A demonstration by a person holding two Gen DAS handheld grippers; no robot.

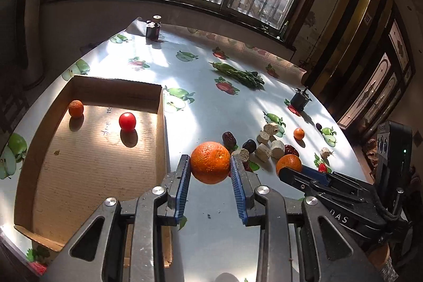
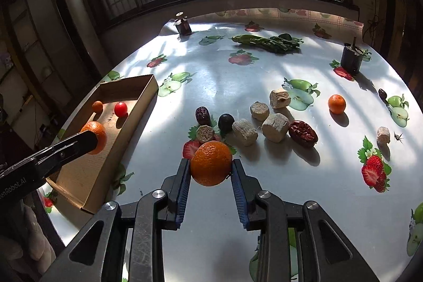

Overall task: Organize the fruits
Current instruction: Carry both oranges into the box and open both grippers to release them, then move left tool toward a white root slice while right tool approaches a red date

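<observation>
My left gripper (image 1: 210, 167) is shut on an orange (image 1: 210, 162), held above the table just right of the cardboard box (image 1: 79, 173). The box holds a small orange (image 1: 76, 108) and a red tomato (image 1: 127, 121). My right gripper (image 2: 211, 168) is shut on another orange (image 2: 211, 163), above the table near the pile of dates and pale cut chunks. In the right wrist view the left gripper (image 2: 91, 139) holds its orange (image 2: 95, 136) over the box (image 2: 132, 89). A loose small orange (image 2: 336, 103) lies on the table to the right.
Red dates (image 2: 302, 133), a dark fruit (image 2: 226, 121) and several pale cut chunks (image 2: 275, 127) lie mid-table. Green vegetables (image 2: 267, 42) lie at the back. Two dark small containers (image 2: 351, 58) (image 2: 183, 25) stand near the far edges. The tablecloth has printed fruit.
</observation>
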